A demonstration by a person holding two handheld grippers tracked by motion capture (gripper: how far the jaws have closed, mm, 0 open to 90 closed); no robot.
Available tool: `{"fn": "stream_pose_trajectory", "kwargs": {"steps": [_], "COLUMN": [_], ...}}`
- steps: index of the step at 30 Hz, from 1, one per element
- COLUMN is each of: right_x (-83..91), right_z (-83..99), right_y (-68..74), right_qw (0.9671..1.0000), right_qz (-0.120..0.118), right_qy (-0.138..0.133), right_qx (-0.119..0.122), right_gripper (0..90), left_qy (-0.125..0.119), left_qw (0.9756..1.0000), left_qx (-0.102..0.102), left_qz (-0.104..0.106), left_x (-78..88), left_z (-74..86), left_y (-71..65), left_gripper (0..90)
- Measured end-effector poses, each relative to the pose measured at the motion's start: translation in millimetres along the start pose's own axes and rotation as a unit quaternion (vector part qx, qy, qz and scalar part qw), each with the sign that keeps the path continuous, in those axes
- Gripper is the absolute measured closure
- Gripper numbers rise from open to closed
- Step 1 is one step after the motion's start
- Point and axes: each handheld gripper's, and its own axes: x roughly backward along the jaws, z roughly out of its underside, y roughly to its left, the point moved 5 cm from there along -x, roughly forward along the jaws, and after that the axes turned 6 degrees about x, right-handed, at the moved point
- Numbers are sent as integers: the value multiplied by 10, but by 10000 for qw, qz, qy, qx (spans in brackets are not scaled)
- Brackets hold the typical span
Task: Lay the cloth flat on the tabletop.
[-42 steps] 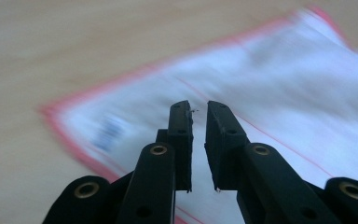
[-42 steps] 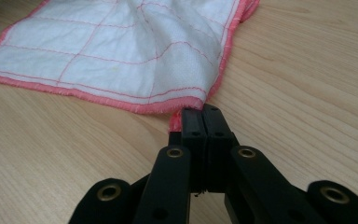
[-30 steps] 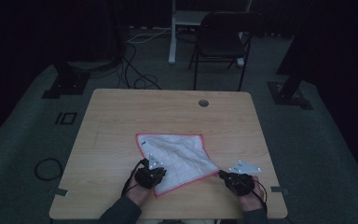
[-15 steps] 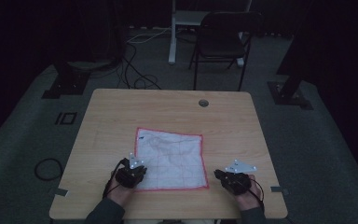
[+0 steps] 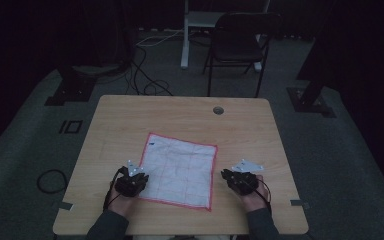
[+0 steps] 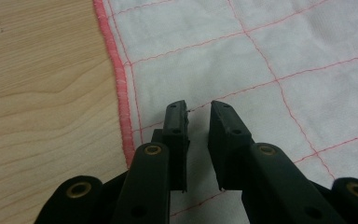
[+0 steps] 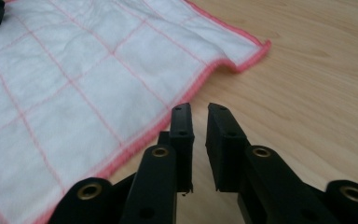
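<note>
High view: cloth (image 5: 180,170) flat between left gripper (image 5: 136,181) and right gripper (image 5: 231,176), jaws narrowly parted, just opening, empty.

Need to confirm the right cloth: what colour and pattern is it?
The cloth is white with a thin pink-red grid and pink-red hem, clearest in the left gripper view.

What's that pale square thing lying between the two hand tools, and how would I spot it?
Look at the wooden table: on its near half, between the left gripper and right gripper, a cloth lies spread flat. It is white, crossed by thin red grid lines and edged in pink stitching, the only soft, pale thing on the wood.
</note>
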Motion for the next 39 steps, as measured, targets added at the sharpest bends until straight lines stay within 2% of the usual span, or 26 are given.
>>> {"fn": "stream_pose_trajectory", "kwargs": {"steps": [2,3,8,12,15,16,21,23,24,25,26,27,28,33,35,36,39], "right_x": [-36,-122,-335,-496,-547,-541,-493,-465,-442,-442,-418,-418,-402,-369,-360,-355,-352], "right_z": [-26,-81,-158,-142,-91,-84,-47,-21,-2,-2,22,22,41,76,89,101,105], "right_y": [16,80,244,299,321,320,285,250,212,212,153,153,100,-6,-48,-77,-94], "right_qw": [10000,9999,9996,9991,9983,9984,9981,9980,9980,9980,9982,9982,9983,9985,9986,9987,9987], "right_qz": [2,-54,-223,-316,-309,-317,-300,-297,-258,-258,-210,-210,-179,-94,-55,-98,-117], "right_qy": [-5,-1,70,240,419,388,443,464,487,487,495,495,490,502,503,495,499], "right_qx": [7,86,183,179,250,267,303,303,320,320,277,277,248,205,178,79,67], "right_gripper": [798,777,722,696,695,696,711,714,714,714,713,713,713,709,692,685,684], "left_qy": [-10,-17,-64,-95,-83,-78,-82,-82,-81,-81,-71,-78,-74,-78,-113,-204,-340], "left_qw": [10000,10000,10000,9999,9999,9999,9999,9999,9999,9999,9998,9997,9994,9984,9980,9977,9975], "left_qx": [4,-1,36,89,84,85,111,64,-54,-54,-71,-83,-92,-173,-190,-189,-157], "left_qz": [6,10,3,3,-28,-37,29,60,117,117,180,203,333,535,597,618,605], "left_x": [0,-1,-1,1,5,8,43,59,80,80,92,95,109,115,109,112,129], "left_z": [2,3,8,13,17,20,62,83,115,115,133,139,161,178,168,146,103], "left_y": [3,5,40,77,71,68,30,-11,-97,-97,-144,-161,-229,-340,-374,-391,-383], "left_gripper": [775,775,770,769,769,770,774,774,774,774,772,772,766,753,746,731,718]}}
